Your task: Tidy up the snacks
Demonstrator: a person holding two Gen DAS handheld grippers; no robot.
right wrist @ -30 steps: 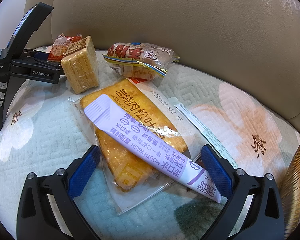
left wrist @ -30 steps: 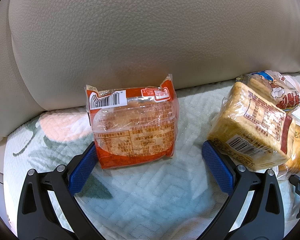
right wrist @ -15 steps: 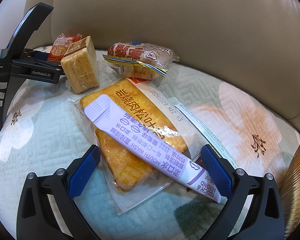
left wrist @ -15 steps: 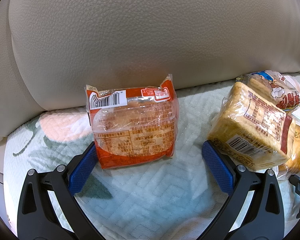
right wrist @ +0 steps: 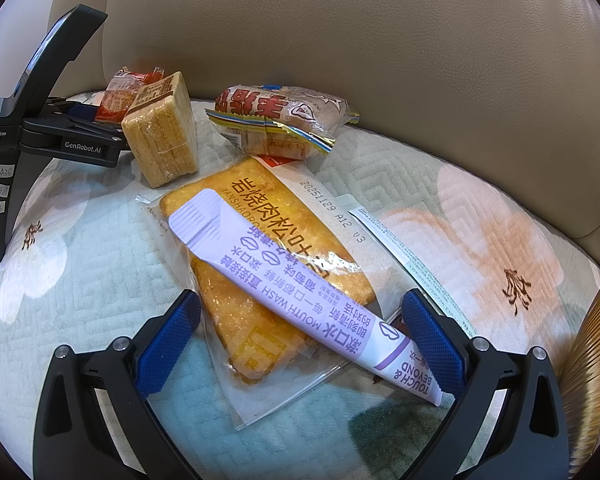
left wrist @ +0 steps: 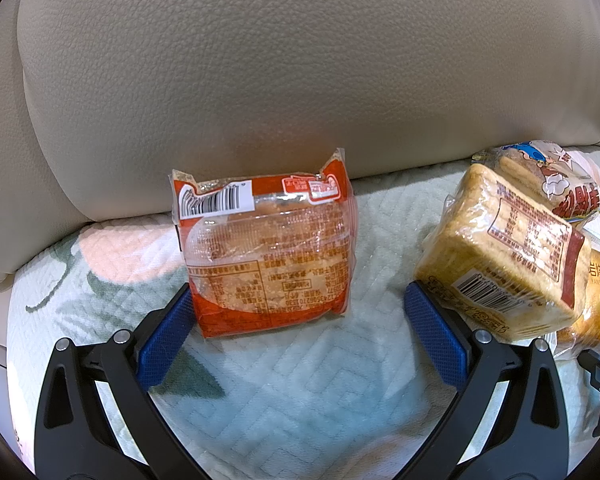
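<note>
Both tongs stand spread wide with nothing between their blue pads. From its own camera the left gripper [left wrist: 298, 336] hangs low over the quilted floral cover [left wrist: 300, 400], with the orange-wrapped pastry pack [left wrist: 266, 254] at 12 o'clock, standing propped against the beige leather backrest [left wrist: 300, 80]; the left pad lies at or under the pack's lower corner. A wrapped loaf of sliced bread [left wrist: 500, 252] sits at 2 o'clock, close over the right pad.

From the right wrist, the right gripper [right wrist: 300, 340] hovers over a flat golden cake in a clear wrapper [right wrist: 260, 280], with a purple mouthwash sachet [right wrist: 300, 292] lying across it from 11 to 4 o'clock. A bagged bun with red lettering [right wrist: 280, 120] rests at 12 o'clock, and the bread stack [right wrist: 160, 132] at 11.

Risks, as I judge them: closing the left tongs now could catch the bread's film as well as the pack, or tip the pack flat. On the right, a pinch would likely take sachet and cake together, and the slick sachet could slide off.

Much is unclear. Whether the left pad actually touches the pack cannot be told. A ribbed golden object [right wrist: 588, 360] at 4 o'clock is cut off by the frame; possibly another packet. No sorting place shows.
</note>
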